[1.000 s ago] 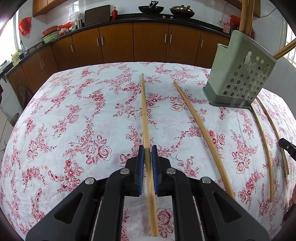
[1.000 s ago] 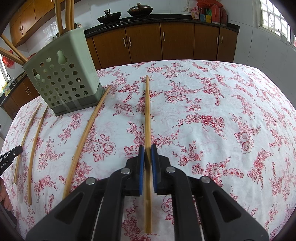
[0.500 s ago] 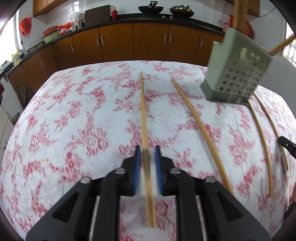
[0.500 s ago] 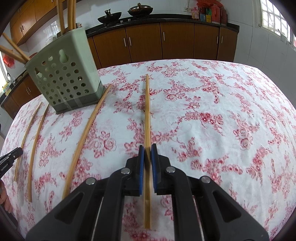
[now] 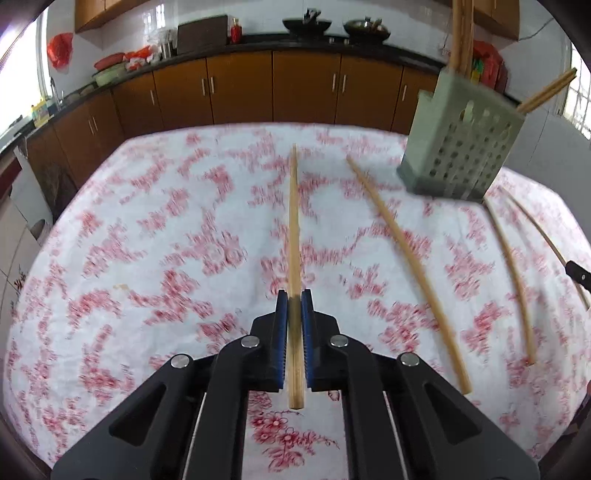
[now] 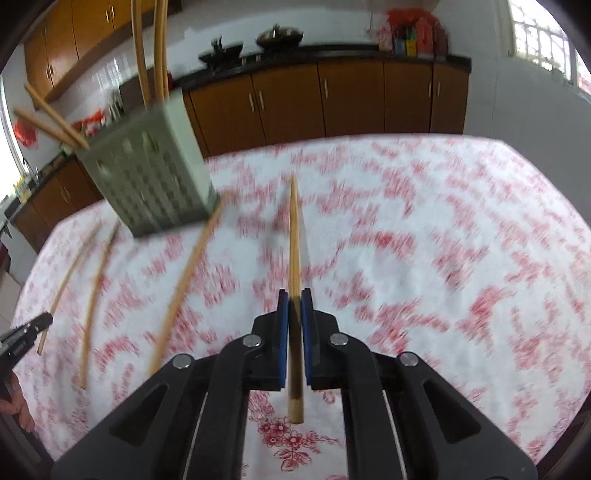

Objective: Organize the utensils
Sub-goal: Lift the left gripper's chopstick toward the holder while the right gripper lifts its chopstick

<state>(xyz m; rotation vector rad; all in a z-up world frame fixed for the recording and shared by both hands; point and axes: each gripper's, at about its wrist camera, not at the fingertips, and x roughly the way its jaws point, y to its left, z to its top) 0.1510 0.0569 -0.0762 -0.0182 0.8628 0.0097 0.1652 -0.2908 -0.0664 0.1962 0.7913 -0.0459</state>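
Bamboo, item one: we are holding the left chopstick [image 5: 293,221] in the left tool [image 5: 294,294]. The tool's jaws have just been closing, and its blue pads [image 5: 282,332] are now pressing narrow on the stick near its butt end. The shaft is running straight ahead of the tool over the floral desk cloth [image 5: 147,229].

Item two: we are gripping the right chopstick [image 6: 294,229] the same way in the right tool [image 6: 294,295]. The jaws are drawn in tight on the shaft, the short butt end is sticking out behind the pads, and a faint shadow is lying on the cloth just left of the stick.

Item three: we are seeing the green perforated holder [image 5: 465,147] standing ahead and to the right of the left tool, and ahead and to the left of the right tool. It is carrying upright chopsticks [image 5: 461,33] and two leaning chopsticks [image 5: 546,92].

Item four: we are counting three sticks lying loose on the cloth. A nearer loose chopstick [image 5: 406,266] is lying just right of the left tool. A middle loose chopstick [image 5: 511,280] and an outer loose chopstick [image 5: 543,236] are lying further right, below the holder.

Item five: we are noting brown cabinets [image 5: 240,88] running well beyond the desk. The cloth pattern is blurring in both views.
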